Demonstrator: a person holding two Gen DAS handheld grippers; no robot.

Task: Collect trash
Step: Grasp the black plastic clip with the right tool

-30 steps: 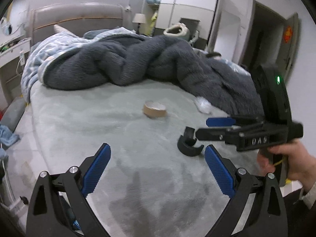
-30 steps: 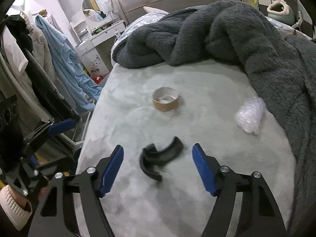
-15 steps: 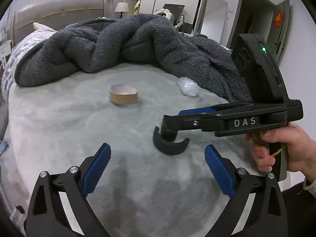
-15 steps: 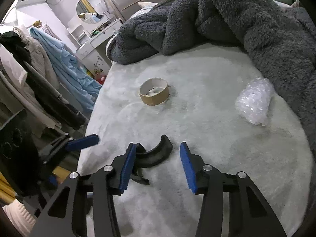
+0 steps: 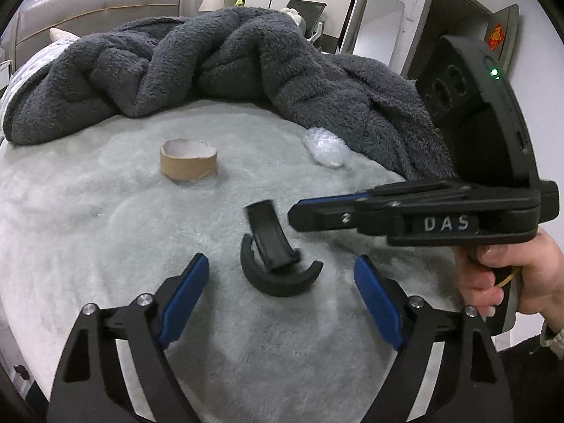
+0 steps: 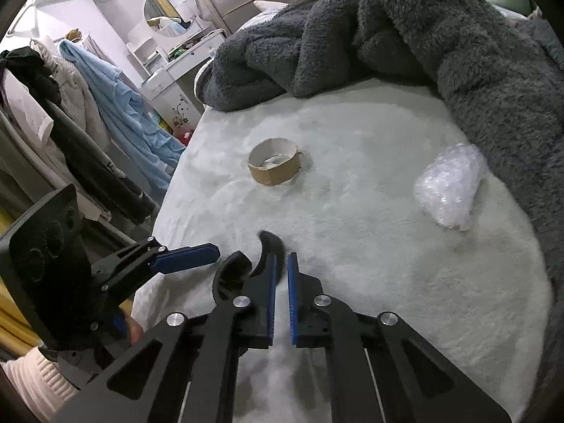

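A black curved plastic piece (image 5: 278,257) lies on the pale bed cover, partly tipped up. It also shows in the right wrist view (image 6: 246,264). My right gripper (image 6: 281,271) has its jaws nearly closed right beside the piece; the piece sits left of the left pad, not clearly between the pads. From the left wrist view the right gripper (image 5: 299,213) hovers just above and right of the piece. My left gripper (image 5: 282,289) is open, with the piece just ahead of its pads. A cardboard tape core (image 5: 188,160) and a wad of clear plastic wrap (image 5: 326,146) lie farther back.
A dark grey fleece blanket (image 5: 229,56) is heaped across the back and right of the bed. The bed's left edge (image 6: 169,190) drops to a gap with hanging clothes (image 6: 116,105) and a dresser. A doorway (image 5: 458,35) stands at the right.
My right gripper's jaws have closed from wide open to nearly shut at the black piece. The piece has tipped up on the bed. The left gripper has moved closer to it.
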